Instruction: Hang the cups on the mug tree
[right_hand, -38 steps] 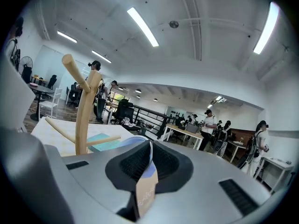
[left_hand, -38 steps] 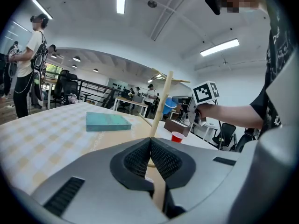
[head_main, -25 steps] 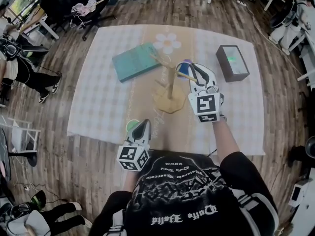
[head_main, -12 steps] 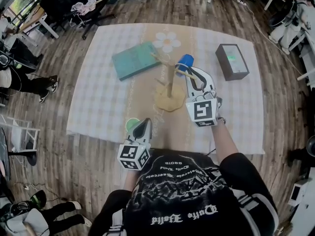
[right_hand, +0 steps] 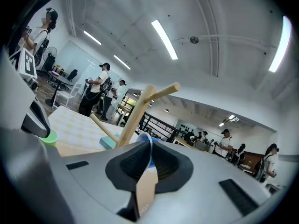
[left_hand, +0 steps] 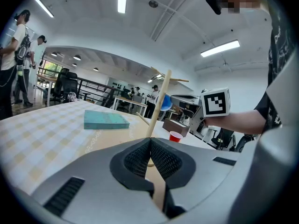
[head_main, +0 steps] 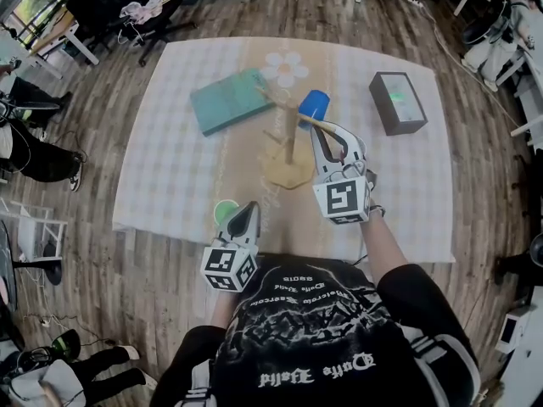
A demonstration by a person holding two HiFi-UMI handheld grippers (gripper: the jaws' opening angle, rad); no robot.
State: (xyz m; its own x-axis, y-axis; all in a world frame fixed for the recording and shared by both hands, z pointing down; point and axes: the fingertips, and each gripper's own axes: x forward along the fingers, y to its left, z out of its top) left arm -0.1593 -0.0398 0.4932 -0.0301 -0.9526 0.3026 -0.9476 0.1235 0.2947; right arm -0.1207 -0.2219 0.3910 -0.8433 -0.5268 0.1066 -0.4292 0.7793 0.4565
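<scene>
The wooden mug tree (head_main: pixel 291 136) stands mid-table on its round base; it also shows as a pale pole (left_hand: pixel 159 104) in the left gripper view and as a forked trunk (right_hand: pixel 138 110) in the right gripper view. My right gripper (head_main: pixel 316 127) is shut on the rim of a blue cup (head_main: pixel 314 106), holding it just right of the trunk by an upper branch. The cup's rim (right_hand: pixel 141 136) sits pinched between the pads of the right gripper (right_hand: pixel 148 146). A green cup (head_main: pixel 225 212) stands at the near table edge. Beside it, my left gripper (head_main: pixel 248 212) is shut and empty, pads together (left_hand: pixel 150 141).
A teal book (head_main: pixel 231 100) lies left of the tree and a dark box (head_main: pixel 397 102) at the right. A red cup (left_hand: pixel 175 136) stands on the table beyond the tree. A flower print (head_main: pixel 286 66) marks the checked cloth. People and desks surround the table.
My right gripper has carried the blue cup leftward, closer to the tree's trunk and branch. The left gripper and the green cup have stayed where they were.
</scene>
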